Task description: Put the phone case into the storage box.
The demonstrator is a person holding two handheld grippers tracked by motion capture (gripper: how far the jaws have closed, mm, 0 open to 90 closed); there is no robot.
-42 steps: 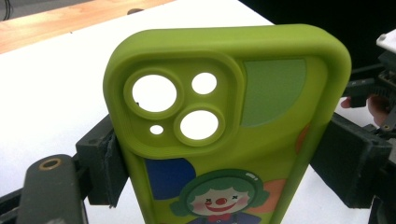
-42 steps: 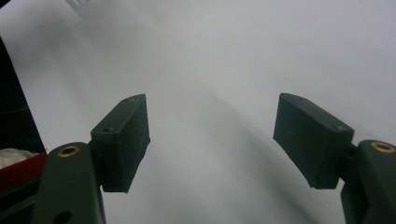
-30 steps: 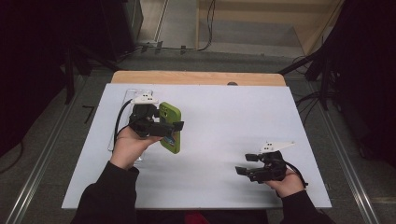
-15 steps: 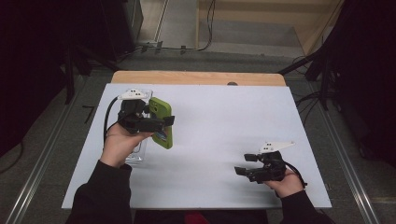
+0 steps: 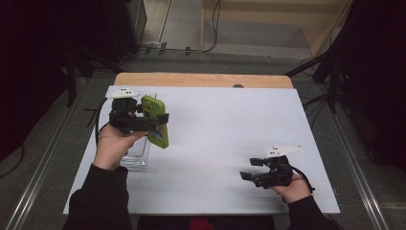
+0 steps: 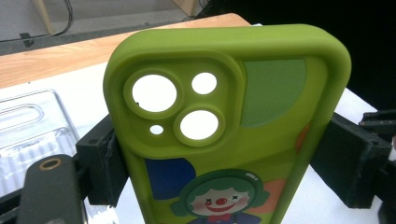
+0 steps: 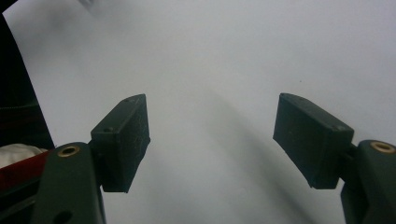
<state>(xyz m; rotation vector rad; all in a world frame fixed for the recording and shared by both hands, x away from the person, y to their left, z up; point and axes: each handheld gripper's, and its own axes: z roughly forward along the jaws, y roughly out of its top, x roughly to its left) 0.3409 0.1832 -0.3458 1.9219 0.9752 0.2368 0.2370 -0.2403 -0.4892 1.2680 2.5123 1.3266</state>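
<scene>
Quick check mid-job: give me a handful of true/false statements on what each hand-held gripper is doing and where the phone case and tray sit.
1. The left hand-held gripper clamps the green phone case by its side edges. True.
2. The right hand-held gripper holds a phone. False: its jaws are open and empty over the white table.
3. The clear plastic tray lies near the table's left edge. True.
4. The case lies flat in the tray. False: it is lifted, held above the table.
</scene>
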